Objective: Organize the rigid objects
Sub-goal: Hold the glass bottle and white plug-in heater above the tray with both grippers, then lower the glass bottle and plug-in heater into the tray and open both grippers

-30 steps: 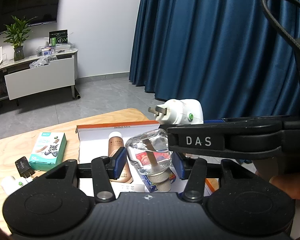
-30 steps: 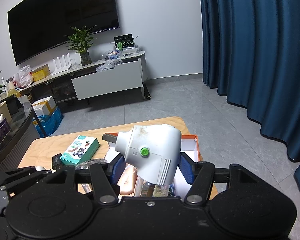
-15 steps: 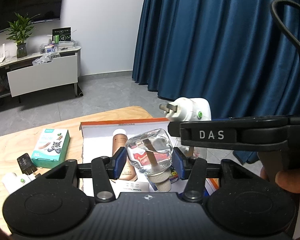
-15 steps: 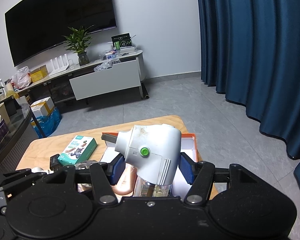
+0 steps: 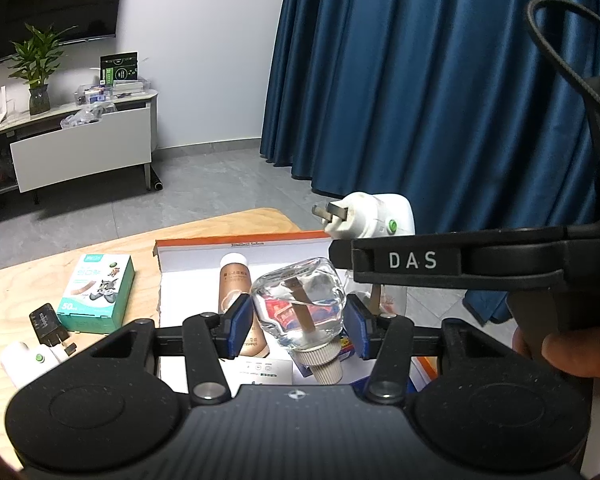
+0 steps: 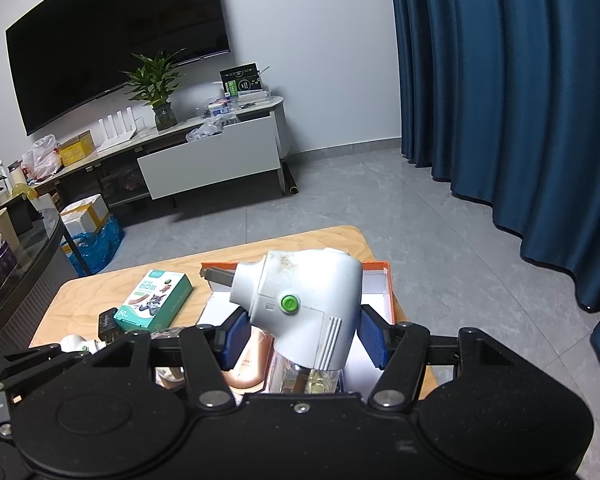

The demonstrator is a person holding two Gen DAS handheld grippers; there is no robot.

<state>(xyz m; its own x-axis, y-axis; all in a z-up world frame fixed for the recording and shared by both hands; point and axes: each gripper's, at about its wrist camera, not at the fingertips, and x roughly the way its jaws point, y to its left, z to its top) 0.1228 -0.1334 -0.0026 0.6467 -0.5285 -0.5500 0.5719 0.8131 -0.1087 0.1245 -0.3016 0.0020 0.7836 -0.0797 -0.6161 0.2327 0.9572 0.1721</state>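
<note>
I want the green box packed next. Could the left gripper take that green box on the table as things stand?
Probably not yet. The left gripper is shut on the clear glass bottle, so its jaws are full. The green box itself lies unobstructed on the wooden table, to the gripper's left.

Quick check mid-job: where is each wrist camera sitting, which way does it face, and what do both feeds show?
Left wrist view: sits behind the left gripper, looking down over the clear glass bottle it clamps, toward the orange-rimmed white box; a fingertip shows.
Right wrist view: sits behind the right gripper, looking down over the white plug-in vaporizer it clamps; no hand shows.
Shared: the vaporizer, the box, the teal plaster box, the wooden table.
</note>
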